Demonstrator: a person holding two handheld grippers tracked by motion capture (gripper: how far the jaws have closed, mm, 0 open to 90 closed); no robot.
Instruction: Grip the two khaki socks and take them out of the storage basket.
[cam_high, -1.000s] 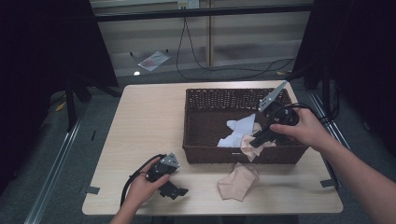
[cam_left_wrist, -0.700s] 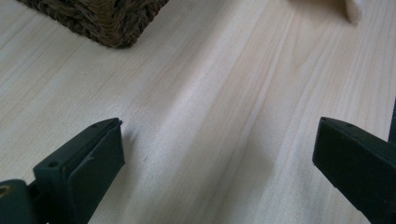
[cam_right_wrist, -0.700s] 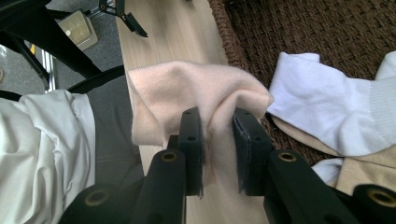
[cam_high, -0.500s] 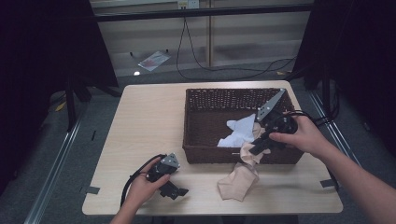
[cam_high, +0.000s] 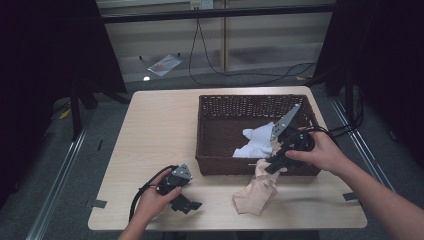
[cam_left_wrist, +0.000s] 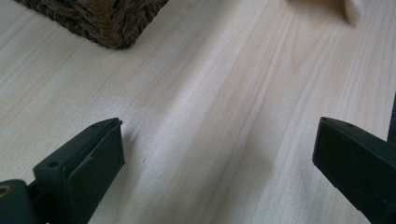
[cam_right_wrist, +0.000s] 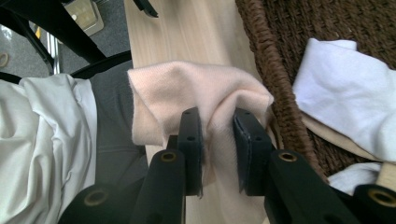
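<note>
Dim surroundings frame a pale wooden desk (cam_high: 150, 130), with cables trailing over the grey floor beyond it. On the desk's right half stands a dark brown wicker basket (cam_high: 220, 150). A white cloth (cam_high: 257, 142) lies crumpled inside the basket, near its front wall, and a beige strip of fabric is seen beneath it in the right gripper view.

A peach-coloured cloth (cam_high: 257, 187) is held by the right gripper (cam_high: 272, 162) just outside the basket's front wall. Its upper end is pinched at about the height of the rim, while its lower folds rest in a heap on the desk. In the right gripper view the jaws are seen clenched on a bunched fold of this cloth (cam_right_wrist: 187, 88), nearly closed, with fabric pressed between the pads and spilling out to both sides.

The left gripper (cam_high: 182, 197) is held by the left hand low over the desk's front left area, well apart from the cloth. Its jaws are spread wide, and nothing but bare wood is seen between them; a corner of the basket (cam_left_wrist: 107, 23) lies farther off.

As a judgement, the work is partly done: the peach cloth appears to be out of the basket, though not yet released, and the white cloth is left inside.
</note>
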